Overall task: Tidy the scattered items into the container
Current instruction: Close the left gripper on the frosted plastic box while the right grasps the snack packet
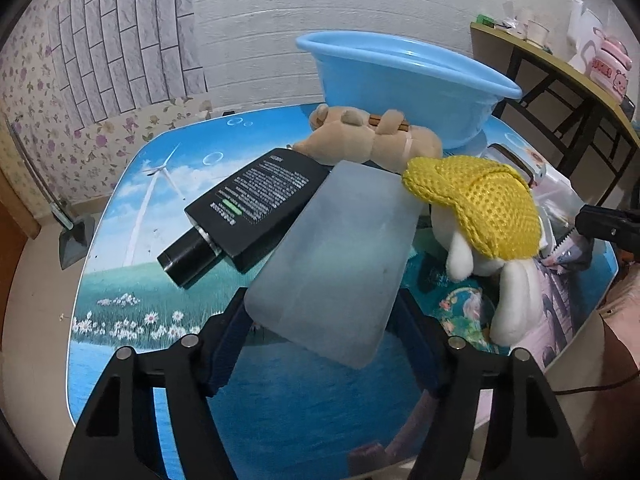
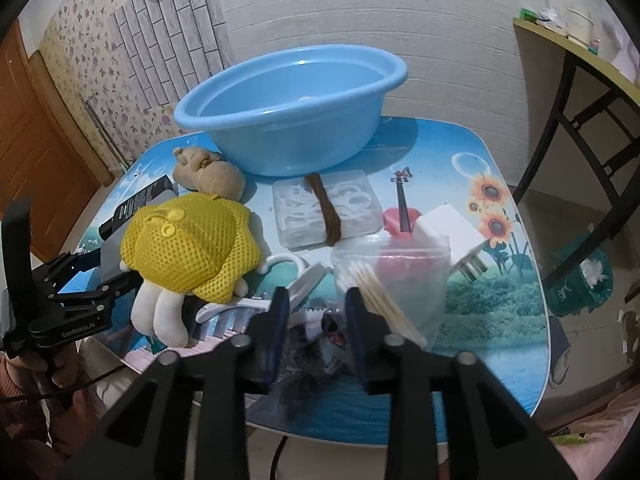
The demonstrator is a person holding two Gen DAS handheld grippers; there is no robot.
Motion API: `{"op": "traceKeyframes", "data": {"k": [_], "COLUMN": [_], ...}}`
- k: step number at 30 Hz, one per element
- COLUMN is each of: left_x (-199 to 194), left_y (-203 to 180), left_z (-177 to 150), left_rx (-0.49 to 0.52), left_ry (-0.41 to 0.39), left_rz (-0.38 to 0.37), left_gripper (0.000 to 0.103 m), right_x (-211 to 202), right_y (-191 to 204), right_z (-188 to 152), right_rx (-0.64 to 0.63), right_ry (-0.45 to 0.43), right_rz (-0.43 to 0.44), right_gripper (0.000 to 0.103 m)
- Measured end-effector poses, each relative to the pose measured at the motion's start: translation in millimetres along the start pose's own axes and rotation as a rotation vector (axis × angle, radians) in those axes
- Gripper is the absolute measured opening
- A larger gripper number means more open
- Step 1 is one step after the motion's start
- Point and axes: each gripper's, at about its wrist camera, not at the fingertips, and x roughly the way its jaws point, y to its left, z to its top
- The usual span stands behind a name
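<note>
left gripper pinching the frosted box at its near end, 6 o'clock of basin | I judge it stiff, light, slick: grip across flat sides | right gripper slightly spread over dark wrapper

Beside my glossy plastic basin: a knitted yellow mesh hat, a frosted translucent plastic box.

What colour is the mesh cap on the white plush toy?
Yellow mesh cap, clearest in the right wrist view.
</note>
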Motion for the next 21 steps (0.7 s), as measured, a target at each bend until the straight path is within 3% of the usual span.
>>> {"op": "traceKeyframes", "data": {"k": [21], "left_x": [-30], "left_y": [-4], "left_z": [-35], "left_rx": [0.044], "left_ry": [0.051], "left_rz": [-0.004], "left_gripper": [0.064], "right_x": [8], "right_y": [5], "right_z": [-23], "right_rx": [-0.076], "right_ry": [0.055], "right_rz": [-0.008], "right_gripper": [0.037]}}
